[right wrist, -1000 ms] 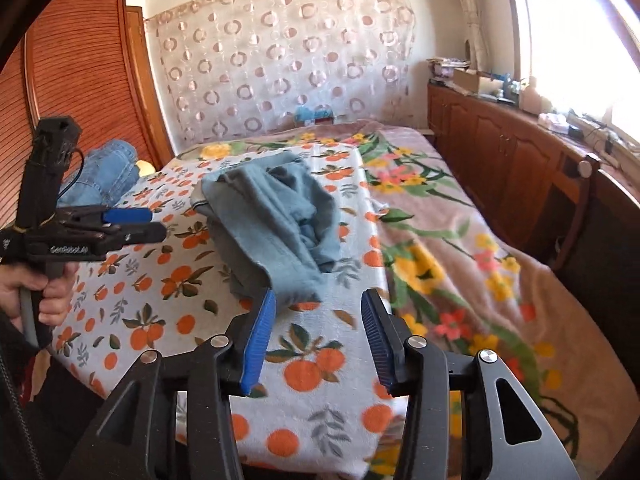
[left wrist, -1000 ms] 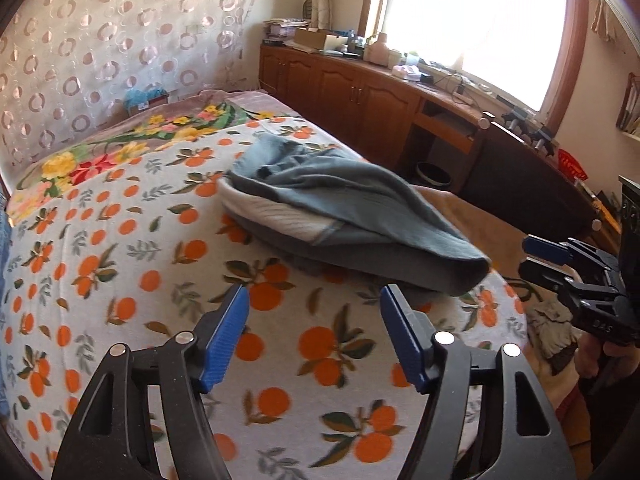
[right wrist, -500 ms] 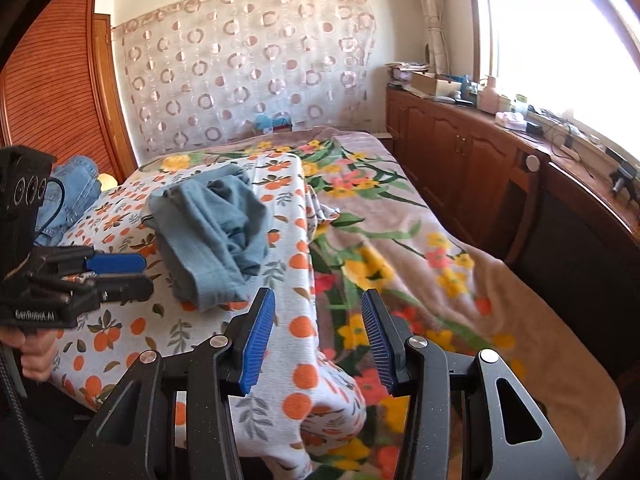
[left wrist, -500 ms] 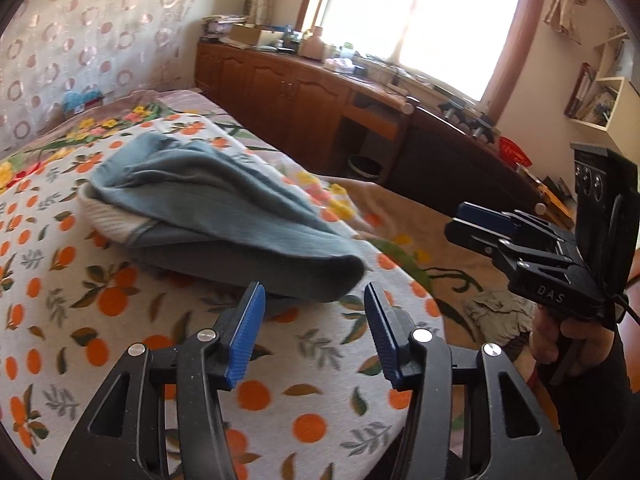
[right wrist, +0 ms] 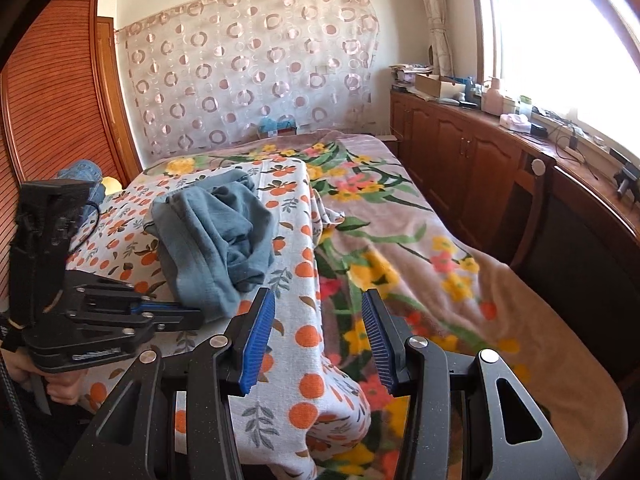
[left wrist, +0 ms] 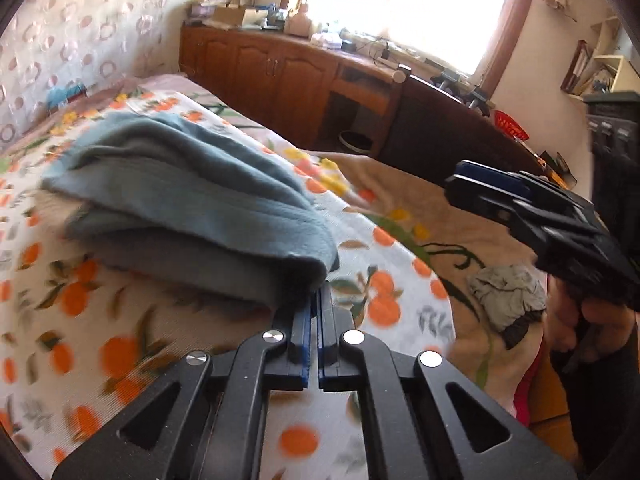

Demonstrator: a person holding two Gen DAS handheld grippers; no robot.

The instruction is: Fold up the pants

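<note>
pants (left wrist: 188,208) bunched on orange-print sheet (left wrist: 120,344); left gripper (left wrist: 319,300) just pressed together at the near hem, fabric pinch unclear. right view: right gripper (right wrist: 318,332) spread, empty. confirm the pinch before lifting, then spread flat.

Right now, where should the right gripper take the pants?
The free near hem of the pants, right of where the shut left gripper has the edge. Bring the open right gripper in low from the bed's near side: that edge lies flat and unburied.
</note>
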